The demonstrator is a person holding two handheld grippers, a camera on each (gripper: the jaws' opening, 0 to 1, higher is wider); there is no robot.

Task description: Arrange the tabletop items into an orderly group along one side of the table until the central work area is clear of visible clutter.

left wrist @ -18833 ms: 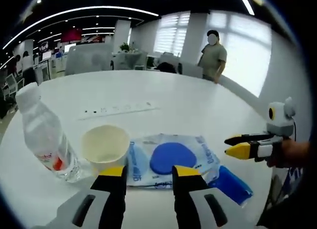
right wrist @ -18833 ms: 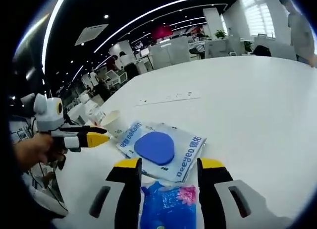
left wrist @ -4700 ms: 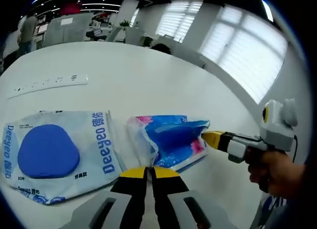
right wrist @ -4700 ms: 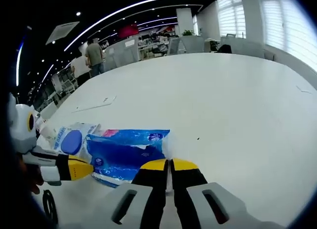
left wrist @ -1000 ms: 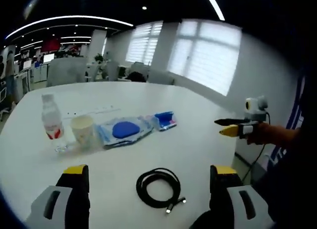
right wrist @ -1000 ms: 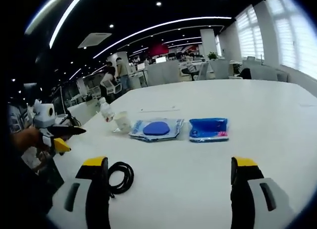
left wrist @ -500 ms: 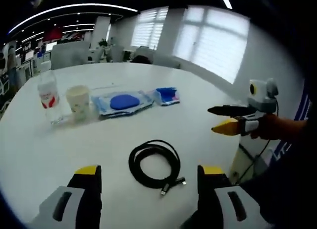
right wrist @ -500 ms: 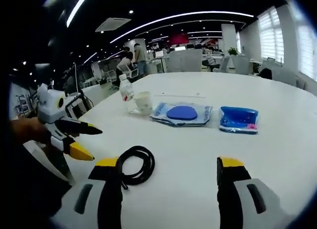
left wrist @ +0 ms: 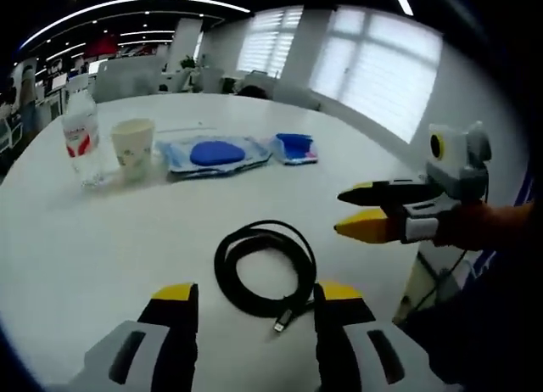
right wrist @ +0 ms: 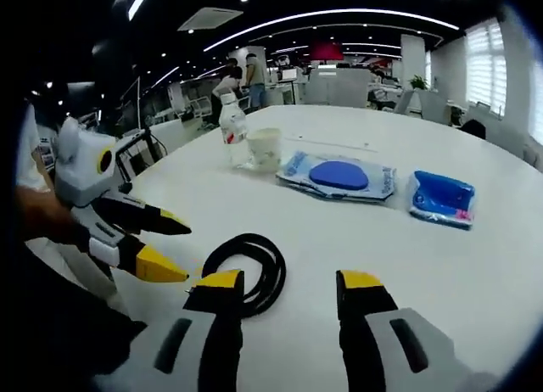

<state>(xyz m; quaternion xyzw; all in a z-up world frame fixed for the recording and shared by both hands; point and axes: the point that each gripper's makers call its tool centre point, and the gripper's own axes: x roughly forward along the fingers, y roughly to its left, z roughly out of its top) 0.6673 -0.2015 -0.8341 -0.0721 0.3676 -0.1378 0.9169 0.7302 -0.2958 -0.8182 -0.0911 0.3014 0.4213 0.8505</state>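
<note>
A coiled black cable lies on the white table near its front edge. My left gripper is open, its jaws standing on either side of the coil's near end. My right gripper is open too, just right of the coil; it also shows as the right gripper beside the cable. The left gripper comes in from the left. Farther back stand a water bottle, a paper cup, a wet-wipes pack and a blue tissue pack in a row.
A thin white strip lies on the table beyond the row. Desks, chairs and people fill the office behind. Windows with blinds line the far wall. A hand holds the right gripper.
Both grippers have moved closer to the cable and lower over the table. Their jaws have narrowed but stay open. The row of items has not moved.
</note>
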